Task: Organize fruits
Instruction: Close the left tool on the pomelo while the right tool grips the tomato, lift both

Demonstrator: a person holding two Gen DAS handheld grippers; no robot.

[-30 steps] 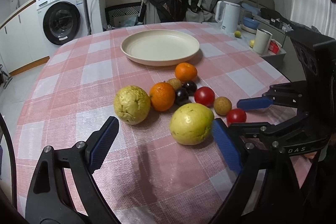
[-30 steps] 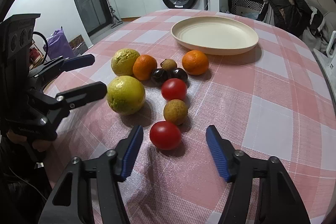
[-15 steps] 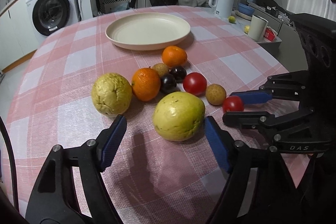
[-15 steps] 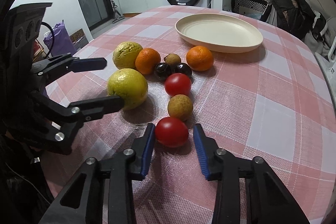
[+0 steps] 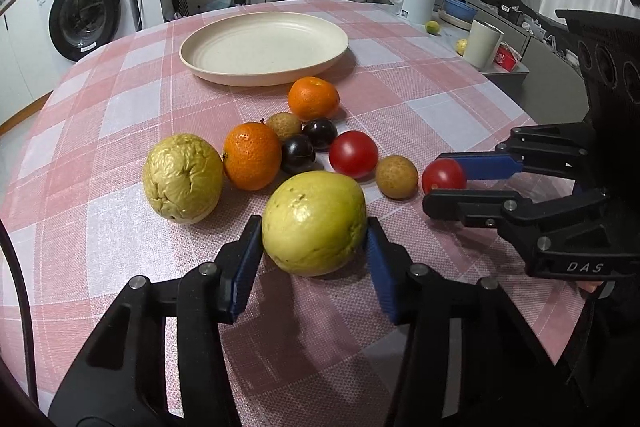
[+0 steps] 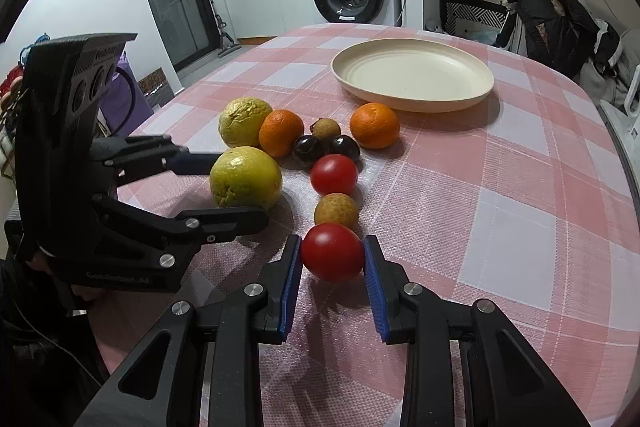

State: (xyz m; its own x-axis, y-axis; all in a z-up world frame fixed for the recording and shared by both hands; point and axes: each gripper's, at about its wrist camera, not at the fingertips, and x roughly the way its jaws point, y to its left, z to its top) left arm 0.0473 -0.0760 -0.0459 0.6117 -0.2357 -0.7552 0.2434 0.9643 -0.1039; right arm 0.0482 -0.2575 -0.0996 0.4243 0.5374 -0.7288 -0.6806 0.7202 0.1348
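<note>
The left gripper point(image 5: 314, 251) is closing on the smooth yellow-green guava point(image 5: 314, 223); the right gripper point(image 6: 332, 267) is closing on the near red tomato point(image 6: 332, 257), pads seemingly touching. Open checked tablecloth point(image 6: 500, 195) lies rightward before the empty cream plate point(image 6: 414, 75).

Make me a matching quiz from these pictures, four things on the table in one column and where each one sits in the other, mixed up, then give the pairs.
Things:
1. smooth yellow-green fruit
2. near tomato
3. plate
4. wrinkled yellow fruit

Places:
A. bare, at the far side of the table
B. between the right gripper's fingers
C. between the left gripper's fingers
D. on the cloth beside an orange

Pairs: 1-C, 2-B, 3-A, 4-D
</note>
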